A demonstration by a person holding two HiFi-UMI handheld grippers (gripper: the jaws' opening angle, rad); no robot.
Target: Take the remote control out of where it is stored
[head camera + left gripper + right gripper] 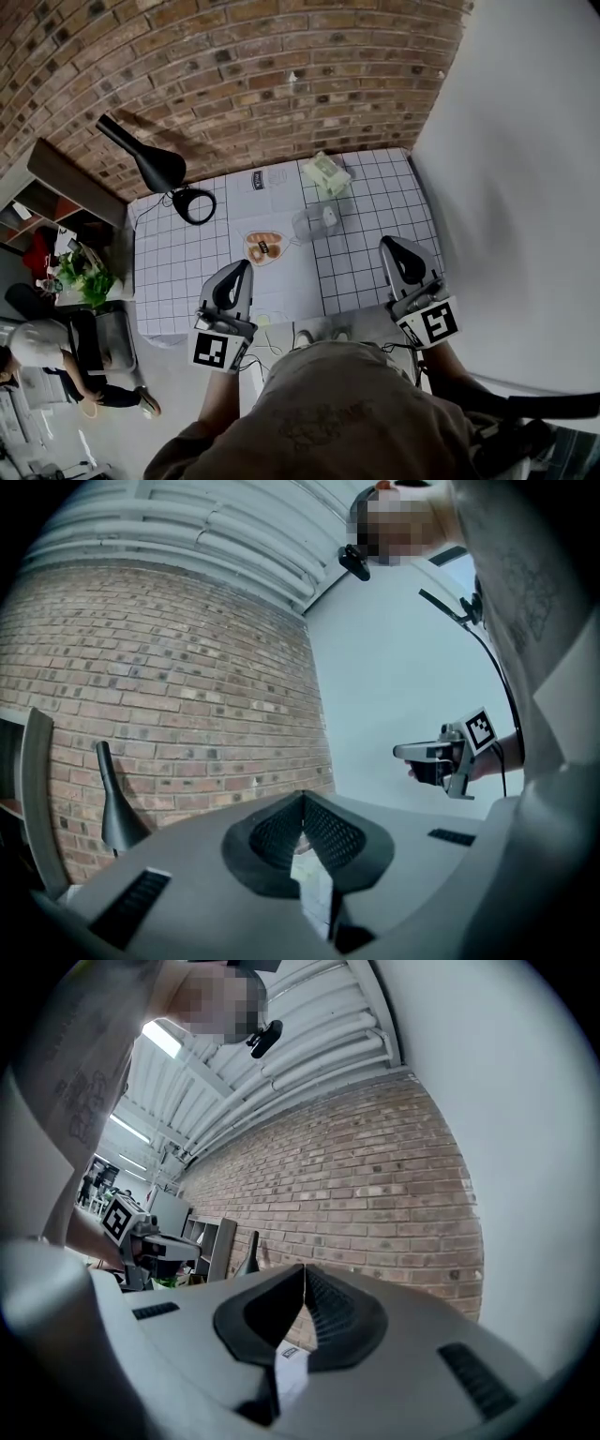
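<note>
A clear plastic container [313,224] stands mid-table with a small white object inside; I cannot tell whether that is the remote control. My left gripper [246,266] hangs over the near left part of the table, its jaws shut with nothing between them [302,801]. My right gripper [389,245] is held level over the near right part, also shut and empty [304,1271]. Both are well short of the container. Each gripper view catches the other gripper in the air: the right one [448,756] and the left one [142,1241].
The table [375,197] wears a white grid cloth. A black lamp [155,164] with a round base stands at the back left. A pale green box [327,173] sits at the back. A tan oval item [263,247] lies near the middle. A brick wall stands behind.
</note>
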